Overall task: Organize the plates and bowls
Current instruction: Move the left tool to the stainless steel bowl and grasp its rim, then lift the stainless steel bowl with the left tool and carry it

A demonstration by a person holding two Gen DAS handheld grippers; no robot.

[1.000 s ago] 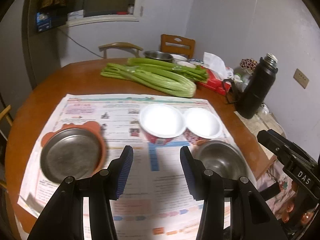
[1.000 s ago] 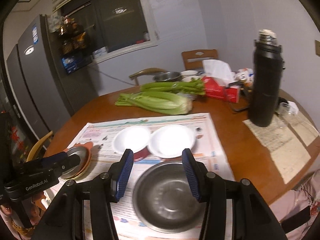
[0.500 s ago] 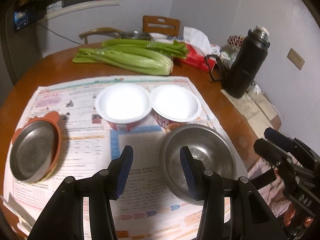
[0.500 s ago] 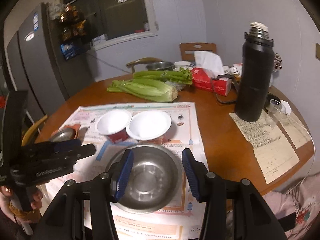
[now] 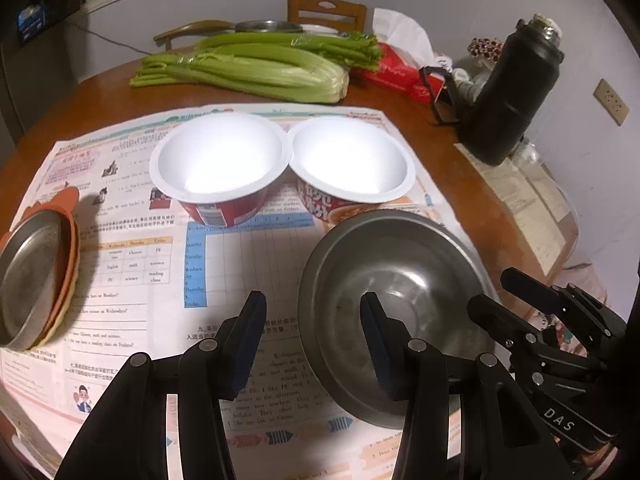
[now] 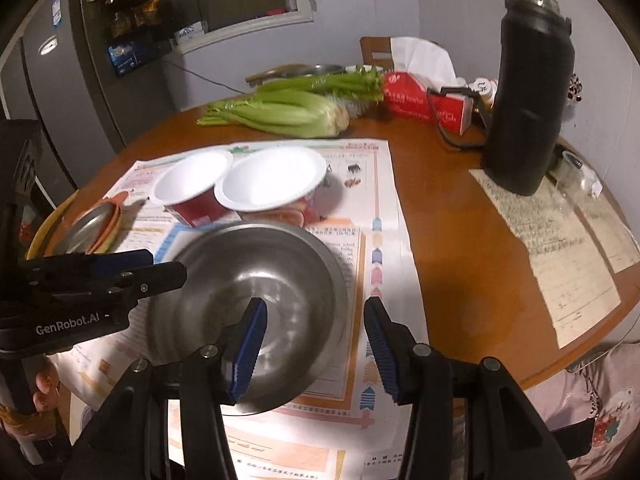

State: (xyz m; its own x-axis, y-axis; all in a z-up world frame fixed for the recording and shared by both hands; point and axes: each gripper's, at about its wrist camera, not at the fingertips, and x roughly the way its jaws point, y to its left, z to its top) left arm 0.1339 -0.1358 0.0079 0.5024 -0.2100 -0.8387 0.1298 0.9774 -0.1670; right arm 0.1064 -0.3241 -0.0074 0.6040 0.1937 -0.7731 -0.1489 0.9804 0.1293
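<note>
A steel bowl [image 5: 400, 280] [image 6: 256, 280] sits on the printed sheet near the table's front. My left gripper [image 5: 314, 322] is open and straddles the bowl's left rim, one finger over the inside; the pads do not press. My right gripper [image 6: 314, 322] is open and straddles the right rim the same way. Behind the bowl stand two white paper bowls with red sides [image 5: 220, 156] [image 5: 352, 160]. A steel plate [image 5: 28, 280] lies on orange plates at the far left.
Celery [image 5: 248, 68], a red tissue pack [image 5: 396, 76] and a tall black flask [image 5: 508, 100] stand along the back and right of the round wooden table [image 6: 460, 240]. Paper sheets [image 6: 560, 248] lie at the right edge. A chair [image 5: 326, 10] stands behind.
Both grippers have come down and closer to the steel bowl. The left one swung right, away from the steel plate, to the bowl's left rim. The right one shifted to its right rim.
</note>
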